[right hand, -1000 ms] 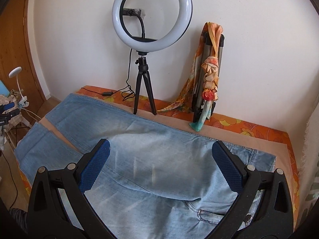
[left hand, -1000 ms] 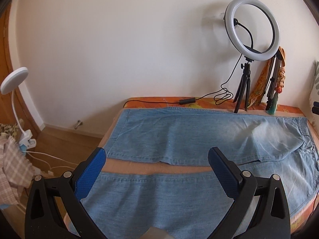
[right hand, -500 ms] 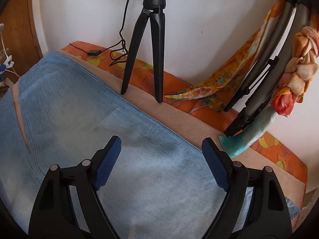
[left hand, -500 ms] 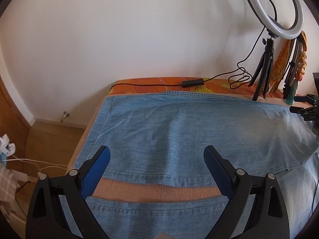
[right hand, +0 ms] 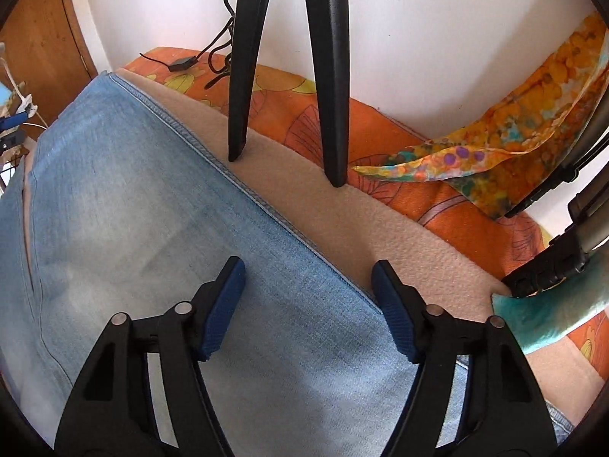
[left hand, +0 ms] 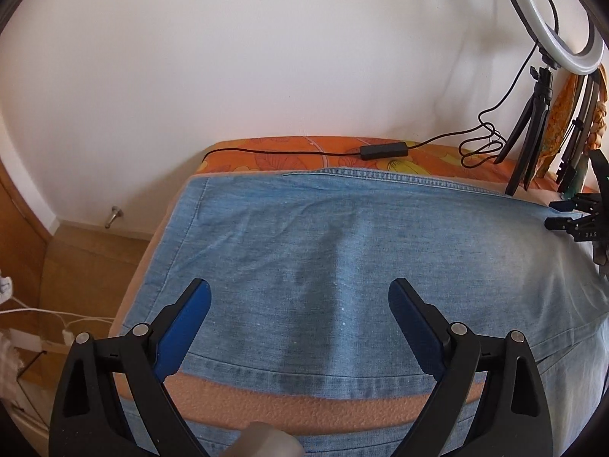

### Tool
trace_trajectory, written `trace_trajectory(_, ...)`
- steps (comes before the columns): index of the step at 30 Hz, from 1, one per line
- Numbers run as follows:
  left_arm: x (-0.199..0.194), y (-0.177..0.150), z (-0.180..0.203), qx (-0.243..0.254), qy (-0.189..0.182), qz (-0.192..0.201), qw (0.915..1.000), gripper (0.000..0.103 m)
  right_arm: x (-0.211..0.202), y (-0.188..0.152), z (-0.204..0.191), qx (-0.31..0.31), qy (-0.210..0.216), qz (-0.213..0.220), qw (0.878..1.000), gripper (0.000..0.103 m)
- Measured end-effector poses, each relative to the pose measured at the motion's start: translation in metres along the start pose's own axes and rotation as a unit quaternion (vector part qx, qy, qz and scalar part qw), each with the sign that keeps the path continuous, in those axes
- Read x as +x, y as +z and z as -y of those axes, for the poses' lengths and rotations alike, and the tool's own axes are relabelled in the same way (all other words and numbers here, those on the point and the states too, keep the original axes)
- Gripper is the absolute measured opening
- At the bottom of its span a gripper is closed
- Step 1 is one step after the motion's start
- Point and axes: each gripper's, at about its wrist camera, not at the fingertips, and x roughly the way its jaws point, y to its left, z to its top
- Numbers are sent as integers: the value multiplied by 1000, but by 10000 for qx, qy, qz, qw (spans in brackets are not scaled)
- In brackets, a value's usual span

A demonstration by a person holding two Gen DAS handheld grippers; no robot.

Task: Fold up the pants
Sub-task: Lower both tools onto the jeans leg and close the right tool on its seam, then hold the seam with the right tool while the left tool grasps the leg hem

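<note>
Light blue jeans point(left hand: 342, 251) lie flat on a bed with the two legs spread apart and a strip of peach blanket point(left hand: 304, 407) between them. My left gripper point(left hand: 298, 297) is open and empty, low over the far leg near its hem. My right gripper point(right hand: 308, 274) is open and empty, straddling the far side seam of the jeans point(right hand: 152, 198) further up the leg. The right gripper also shows at the right edge of the left wrist view point(left hand: 582, 217).
A ring light on a black tripod point(left hand: 533, 122) stands on the bed just beyond the jeans, its legs point(right hand: 331, 76) close in front of my right gripper. Its cable and switch box point(left hand: 382, 150) lie along the wall. A folded tripod with a colourful scarf point(right hand: 514, 122) leans at the right.
Both grippers have moved forward and down toward the far leg of the jeans. The right gripper has narrowed a little and now sits over the far seam.
</note>
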Motion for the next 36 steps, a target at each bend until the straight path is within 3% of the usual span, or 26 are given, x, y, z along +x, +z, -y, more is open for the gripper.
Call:
trace_trajectory(1,1,2,-4,-108,19,5,9999,94,-2,-1,0,10,6,4,10000,56)
trace_trajectory(4,9,9,-17,-498,-183,-65,9986,94,-9,-4,-5,-43,-67,-3,10000,15)
trace_trajectory(5,10,11,-22,-628,-274,-72,9976,94,-10,-4,-9,-107,-191,-27,9998,12)
trace_trajectory(9,14,23,-43,-1182,-360,-3,9923,94,-40,-13,-32,-387,-500,158,9979,8)
trace_trajectory(14,31,40,-68,-2008,-838,-175,9759,94,-105,-36,-65,-685,-566,653,9939,6)
trace_trajectory(16,39,45,-68,-2142,-880,-236,9725,94,-113,-38,-93,-850,-580,745,9919,6)
trace_trajectory(19,52,48,-61,-2124,-770,-408,9733,94,-122,-52,-122,-1183,-609,750,9883,6)
trace_trajectory(23,61,40,-57,-2137,-507,-562,9740,94,-112,-52,-134,-1175,-594,645,9892,5)
trace_trajectory(30,93,39,-71,-2349,-310,-938,9670,94,-103,-43,-120,-896,-609,678,9918,5)
trace_trajectory(35,115,43,-66,-2152,91,-1073,9706,93,-103,-51,-127,-1038,-605,586,9910,5)
trace_trajectory(36,115,41,-69,-2208,62,-1003,9701,82,-103,-53,-128,-1080,-625,572,9905,5)
